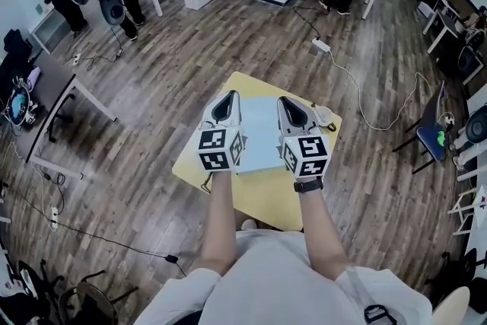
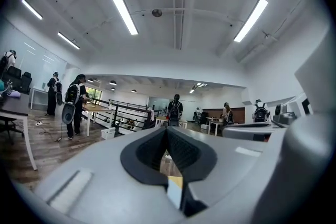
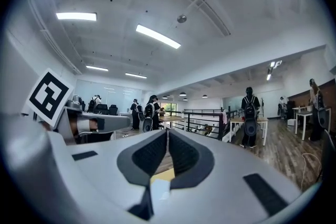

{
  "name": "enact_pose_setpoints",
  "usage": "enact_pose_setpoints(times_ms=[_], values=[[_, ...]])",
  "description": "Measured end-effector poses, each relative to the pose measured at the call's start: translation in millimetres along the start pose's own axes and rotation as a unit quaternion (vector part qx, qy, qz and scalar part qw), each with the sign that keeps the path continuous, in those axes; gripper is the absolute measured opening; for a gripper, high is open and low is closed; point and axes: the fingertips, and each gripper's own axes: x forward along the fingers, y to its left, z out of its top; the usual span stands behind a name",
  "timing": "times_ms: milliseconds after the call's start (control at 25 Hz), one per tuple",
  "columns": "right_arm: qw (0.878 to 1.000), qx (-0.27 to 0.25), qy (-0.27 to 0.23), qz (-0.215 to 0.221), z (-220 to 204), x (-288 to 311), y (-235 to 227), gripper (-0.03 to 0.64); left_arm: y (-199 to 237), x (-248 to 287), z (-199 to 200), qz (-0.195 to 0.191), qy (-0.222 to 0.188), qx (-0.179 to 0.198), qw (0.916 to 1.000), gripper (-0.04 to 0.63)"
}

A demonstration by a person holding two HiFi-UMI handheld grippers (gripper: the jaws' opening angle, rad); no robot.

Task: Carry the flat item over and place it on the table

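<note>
Small round object (image 1: 323,116) on yellow table (image 1: 262,198)

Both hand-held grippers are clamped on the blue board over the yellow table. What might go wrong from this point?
The left hand-held gripper and right hand-held gripper pinch only the side edges of the blue board, so it may tilt or slip out.
A small white gadget with a cord lies on the yellow table beside the right one; the board may knock it.
A white cable trails across the floor beyond the table, a possible trip hazard.

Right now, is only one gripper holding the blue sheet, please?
No: left gripper and right gripper each clamp a side of the sheet.
</note>
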Motion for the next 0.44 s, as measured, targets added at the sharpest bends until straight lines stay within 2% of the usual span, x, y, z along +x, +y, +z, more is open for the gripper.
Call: enact_pose_setpoints(times_ms=[200,440], values=[[1.000,-0.001,0.007,0.008,-6.3,4.0,-3.8,0.021,6.8,15.0,-18.0,0.005,0.022,-0.030,0.9993,0.011],[0.999,0.046,0.021,-0.004,-35.5,11.6,4.6,0.021,32.3,26.8,-55.2,-0.015,0.092,-0.031,0.9951,0.011]])
